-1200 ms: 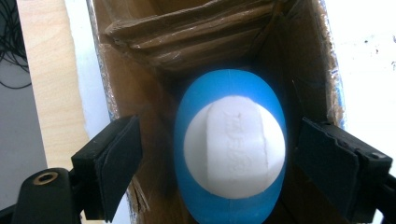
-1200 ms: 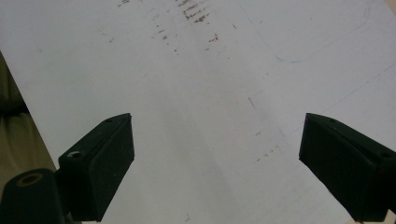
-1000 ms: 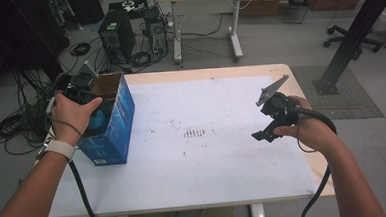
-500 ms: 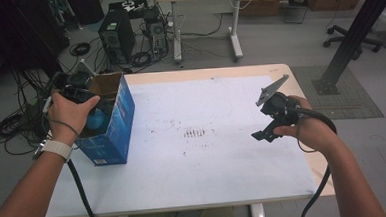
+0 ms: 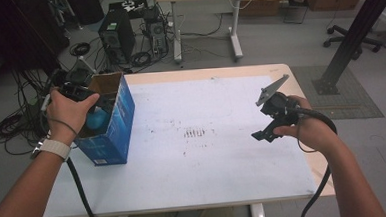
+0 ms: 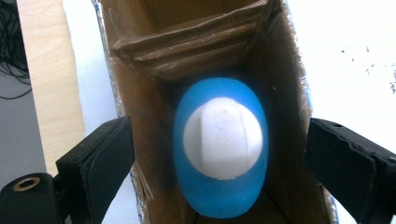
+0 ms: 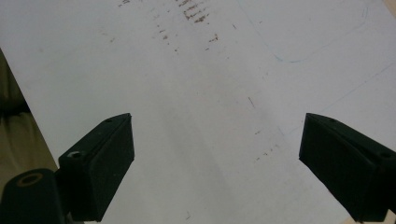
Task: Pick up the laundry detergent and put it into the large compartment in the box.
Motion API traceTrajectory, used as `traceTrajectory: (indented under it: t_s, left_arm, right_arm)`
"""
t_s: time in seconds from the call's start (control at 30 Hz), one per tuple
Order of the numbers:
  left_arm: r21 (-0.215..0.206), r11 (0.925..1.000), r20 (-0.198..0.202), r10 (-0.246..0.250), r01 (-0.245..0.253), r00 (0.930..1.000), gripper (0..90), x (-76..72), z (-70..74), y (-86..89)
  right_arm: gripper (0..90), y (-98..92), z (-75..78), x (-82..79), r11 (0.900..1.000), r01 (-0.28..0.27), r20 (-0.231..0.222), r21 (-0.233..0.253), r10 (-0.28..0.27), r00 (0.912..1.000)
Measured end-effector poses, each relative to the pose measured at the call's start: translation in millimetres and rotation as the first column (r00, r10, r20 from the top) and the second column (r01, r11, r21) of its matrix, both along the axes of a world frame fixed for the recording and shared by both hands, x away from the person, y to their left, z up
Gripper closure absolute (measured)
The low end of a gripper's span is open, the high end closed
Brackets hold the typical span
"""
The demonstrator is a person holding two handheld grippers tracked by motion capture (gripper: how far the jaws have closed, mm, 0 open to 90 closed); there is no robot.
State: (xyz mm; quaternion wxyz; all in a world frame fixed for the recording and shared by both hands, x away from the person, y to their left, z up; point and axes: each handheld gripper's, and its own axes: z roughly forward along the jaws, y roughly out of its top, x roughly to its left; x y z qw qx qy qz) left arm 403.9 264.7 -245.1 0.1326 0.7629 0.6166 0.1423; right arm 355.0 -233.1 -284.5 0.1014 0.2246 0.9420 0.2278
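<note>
Over the last second my left gripper (image 5: 80,90) has hardly moved: it stays poised over the open top of the blue cardboard box (image 5: 117,127) at the table's left edge. In the left gripper view its jaws stand wide apart, one outside each long wall of the box (image 6: 140,154), gripping nothing. Down inside, on the bottom, lies the blue egg-shaped thing (image 6: 221,149) with a white patch facing up; it sits between the jaws but well below them, untouched. I judge that the reach into the box has not begun, and with the jaws straddling the walls I would have to narrow or shift them first. My right gripper (image 5: 267,129) also holds its place over the bare white table (image 5: 209,172), jaws fully open and empty.
</note>
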Motion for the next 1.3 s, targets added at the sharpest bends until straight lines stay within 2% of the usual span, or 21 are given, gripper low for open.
traceTrajectory:
  t_s: [0.23,0.33,0.5,0.8,1.03,1.3]
  left_arm:
    - [0.011,0.9997,0.015,-0.020,0.020,0.9997,9.4,-1.9,9.9,-2.3]
    - [0.001,0.9998,0.021,-0.022,0.022,0.9995,9.4,-2.8,13.1,-2.3]
    - [0.015,0.9993,0.012,-0.035,0.035,0.9993,9.4,-5.1,19.4,-2.2]
    - [0.015,0.9956,0.000,-0.092,0.092,0.9957,9.4,-8.8,30.3,-9.4]
    - [0.010,0.9931,-0.033,-0.116,0.117,0.9927,10.0,-9.5,39.2,-12.2]
    - [0.001,0.9921,-0.099,-0.125,0.126,0.9873,10.0,-9.1,43.5,-13.3]
  right_arm:
    - [10.3,-0.3,1.8,-0.8,1.000,-0.001,0.004,0.000,0.001,1.0000]
    - [10.3,-0.8,1.7,-1.5,1.000,0.002,0.002,0.000,-0.002,1.0000]
    - [10.3,-1.5,2.1,-2.3,1.000,0.002,0.003,-0.001,-0.002,1.0000]
    - [10.3,0.7,3.1,-2.1,1.000,-0.001,0.004,-0.002,0.001,1.0000]
    - [10.3,1.1,3.6,-2.3,1.000,-0.002,0.005,-0.002,0.002,1.0000]
    - [10.3,0.9,3.2,-2.3,1.000,-0.003,0.005,-0.003,0.003,1.0000]
